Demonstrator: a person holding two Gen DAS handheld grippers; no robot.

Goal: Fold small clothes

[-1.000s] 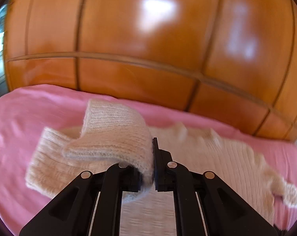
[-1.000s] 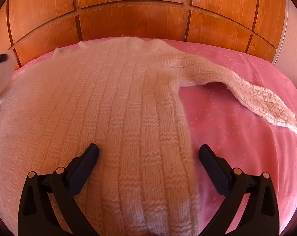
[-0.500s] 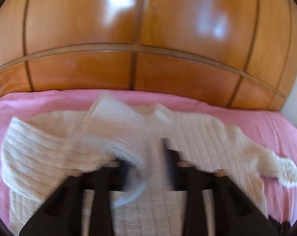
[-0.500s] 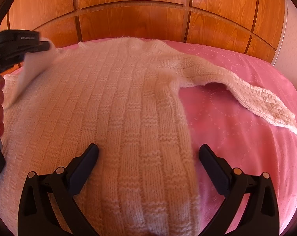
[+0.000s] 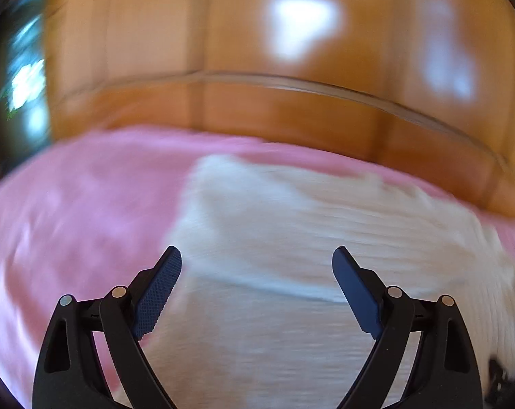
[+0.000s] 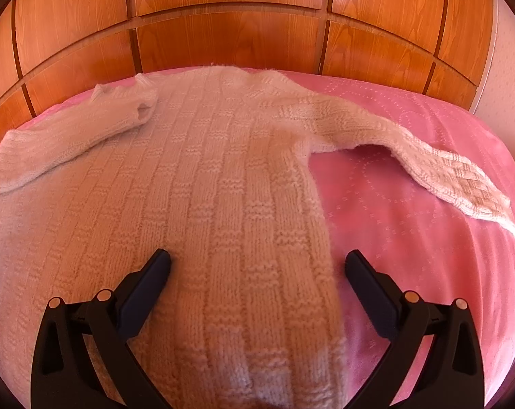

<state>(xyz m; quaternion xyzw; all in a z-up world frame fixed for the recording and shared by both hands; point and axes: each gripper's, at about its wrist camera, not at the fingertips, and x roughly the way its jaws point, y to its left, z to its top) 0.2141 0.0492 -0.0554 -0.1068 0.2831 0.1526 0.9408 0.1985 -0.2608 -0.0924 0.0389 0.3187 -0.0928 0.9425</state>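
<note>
Cream knit sweater (image 6: 203,184) lies flat on a pink bedspread (image 6: 410,225), neck end toward the wooden headboard (image 6: 230,37).

Right gripper (image 6: 257,266): jaws spread wide, holding nothing. Sweater body runs between and ahead of the jaws; its side edge passes just inside the right-hand finger, which sits over bare pink cover. The left-hand finger sits over the knit.

One sleeve (image 6: 438,167) stretches out ahead and to the right of the right jaws, cuff resting on the bedspread, well apart from the fingers. The other sleeve (image 6: 70,136) is folded in across the upper body, ahead and to the left of the jaws, open cuff pointing toward the middle of the garment.

Left gripper (image 5: 256,260): jaws also wide apart, nothing between them. This view is heavily motion-blurred. Pale knit fills the space between and ahead of the fingers; a folded edge crosses just ahead of the tips. Pink cover shows left of the left-hand finger. Textured pad visible on that finger (image 5: 158,293).

No readable writing, brand or label in either view.
</note>
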